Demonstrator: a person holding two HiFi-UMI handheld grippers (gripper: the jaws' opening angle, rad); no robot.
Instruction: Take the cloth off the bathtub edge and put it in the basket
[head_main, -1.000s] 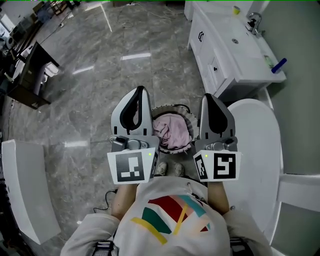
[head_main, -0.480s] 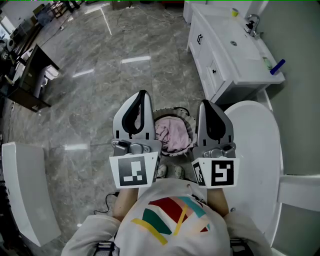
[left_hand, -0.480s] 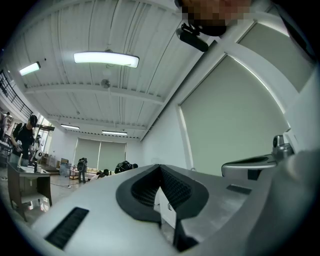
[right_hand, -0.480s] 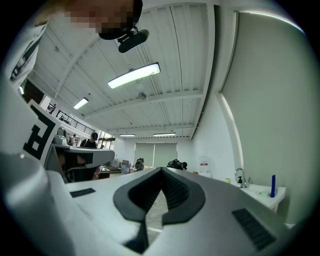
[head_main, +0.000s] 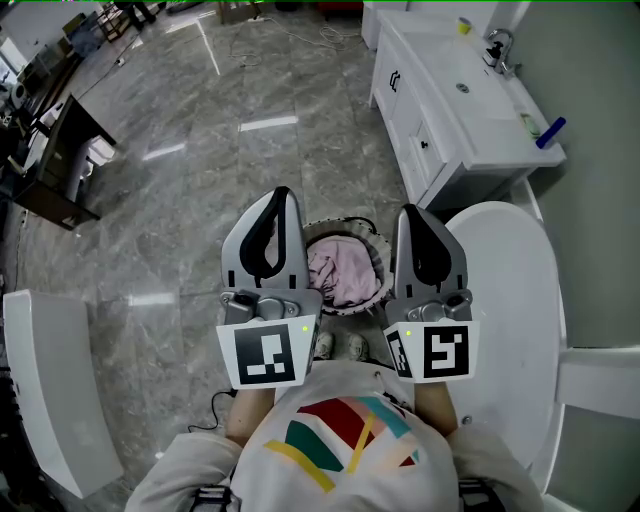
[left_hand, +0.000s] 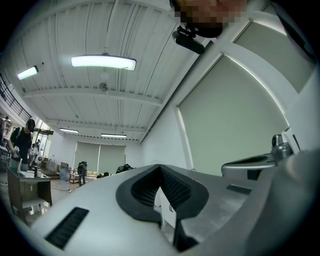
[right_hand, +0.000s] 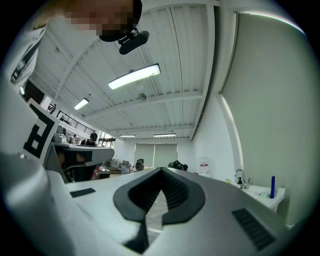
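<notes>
In the head view the pink cloth (head_main: 338, 270) lies bunched inside the round basket (head_main: 372, 238) on the floor by my feet. My left gripper (head_main: 281, 194) and right gripper (head_main: 410, 212) are held up side by side above the basket, one at each side of it, tips pointing forward. Both are shut with nothing between the jaws. The left gripper (left_hand: 160, 167) and the right gripper (right_hand: 161, 171) each look up and across the room past their own closed tips. The white bathtub (head_main: 510, 300) curves along my right.
A white vanity (head_main: 450, 110) with a sink, tap and blue bottle (head_main: 549, 132) stands ahead on the right. A dark desk (head_main: 55, 150) is at the far left, a white panel (head_main: 45, 370) at the near left. Grey marble floor lies ahead.
Both grippers stay shut and hold almost still over the basket; the view has shifted slightly. The cloth has not moved.
</notes>
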